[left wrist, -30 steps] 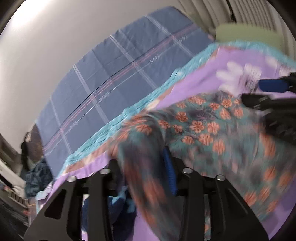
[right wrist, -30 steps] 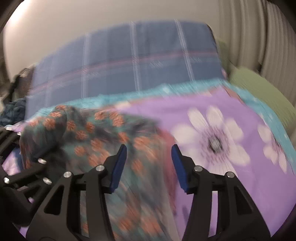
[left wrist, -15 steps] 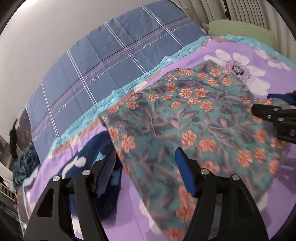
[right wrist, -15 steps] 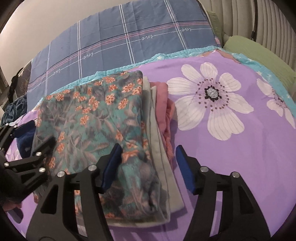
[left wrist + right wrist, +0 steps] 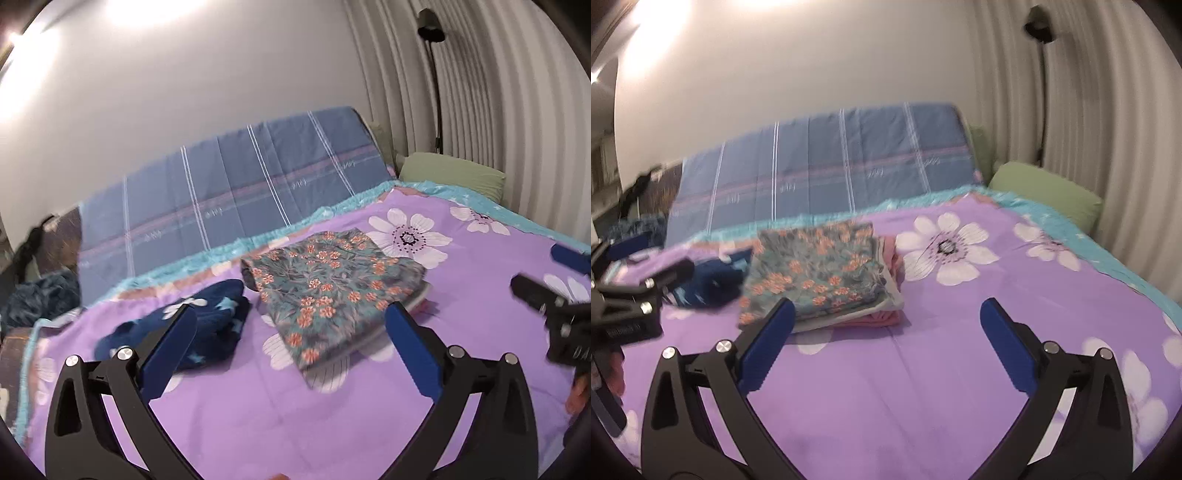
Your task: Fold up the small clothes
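Right wrist view alone shows pink garment [image 5: 886, 318] — beneath floral cloth [image 5: 820, 273].

The right tool [image 5: 886, 314] hangs wide open above the purple bedspread [image 5: 997, 295], short of the folded floral garment [image 5: 816, 269].

Matt printed cloth garment [image 5: 332, 284]

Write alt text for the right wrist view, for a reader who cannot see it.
A folded teal floral garment tops a small stack of folded clothes on a purple flowered bedspread, with a crumpled navy garment just left of the stack. The open right gripper hangs empty in the foreground, the left gripper at the left edge.
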The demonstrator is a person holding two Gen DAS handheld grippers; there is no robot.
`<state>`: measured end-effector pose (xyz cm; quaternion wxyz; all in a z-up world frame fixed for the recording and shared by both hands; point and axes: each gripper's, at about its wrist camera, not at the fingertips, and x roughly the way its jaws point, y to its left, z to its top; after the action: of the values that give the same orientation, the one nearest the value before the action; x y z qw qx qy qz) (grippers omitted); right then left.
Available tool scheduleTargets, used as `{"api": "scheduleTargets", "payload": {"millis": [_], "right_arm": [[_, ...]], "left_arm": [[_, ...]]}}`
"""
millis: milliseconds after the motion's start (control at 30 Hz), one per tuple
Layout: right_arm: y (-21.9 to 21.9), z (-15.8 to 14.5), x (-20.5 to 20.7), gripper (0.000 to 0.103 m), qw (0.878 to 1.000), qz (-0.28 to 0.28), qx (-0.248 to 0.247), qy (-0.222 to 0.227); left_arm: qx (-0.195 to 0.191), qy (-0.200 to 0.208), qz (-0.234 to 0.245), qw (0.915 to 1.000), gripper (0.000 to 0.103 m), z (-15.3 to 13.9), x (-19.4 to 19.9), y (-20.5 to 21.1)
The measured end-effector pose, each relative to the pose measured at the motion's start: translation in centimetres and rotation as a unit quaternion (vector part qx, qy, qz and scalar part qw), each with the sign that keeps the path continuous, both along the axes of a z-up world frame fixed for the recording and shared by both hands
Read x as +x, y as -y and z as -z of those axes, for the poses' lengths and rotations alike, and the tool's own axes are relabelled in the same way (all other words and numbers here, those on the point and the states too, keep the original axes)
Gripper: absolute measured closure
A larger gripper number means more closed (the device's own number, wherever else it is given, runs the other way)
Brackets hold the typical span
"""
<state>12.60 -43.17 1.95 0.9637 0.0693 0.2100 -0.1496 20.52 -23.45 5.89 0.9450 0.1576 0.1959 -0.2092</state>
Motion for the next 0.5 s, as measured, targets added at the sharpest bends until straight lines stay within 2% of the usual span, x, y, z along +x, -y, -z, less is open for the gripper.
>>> {"api": "scheduleTargets", "payload": {"millis": [133,200,267,367,500], "right_arm": [[-1.1,-2.2,-6.2,0.002,0.996,0.062,-0.002,0.063],[-1.3,-3.0,-8.3,0.002,0.994,0.081,0.005,0.078],[-1.9,-3.7,-10.1,0.002,0.995,0.066,0.022,0.073],[-2.9,-3.9,-11.9,0.002,0.997,0.033,0.038,0.056],[-5.2,-3.8,-13.7,0.002,0.998,0.03,0.008,0.051]], "left_arm": [[-0.016,0.032,-0.002,0.9994,0.001,-1.4,-4.8,-1.9],[-0.032,0.036,-0.002,0.9989,0.001,-1.9,-6.8,-2.8],[-0.05,0.032,0.002,0.9982,0.001,-2.4,-8.9,-3.9],[-0.056,0.035,0.001,0.9979,0.001,-2.6,-11.2,-4.9],[-0.068,0.033,0.003,0.9972,0.001,-2.7,-13.0,-6.3]]}}
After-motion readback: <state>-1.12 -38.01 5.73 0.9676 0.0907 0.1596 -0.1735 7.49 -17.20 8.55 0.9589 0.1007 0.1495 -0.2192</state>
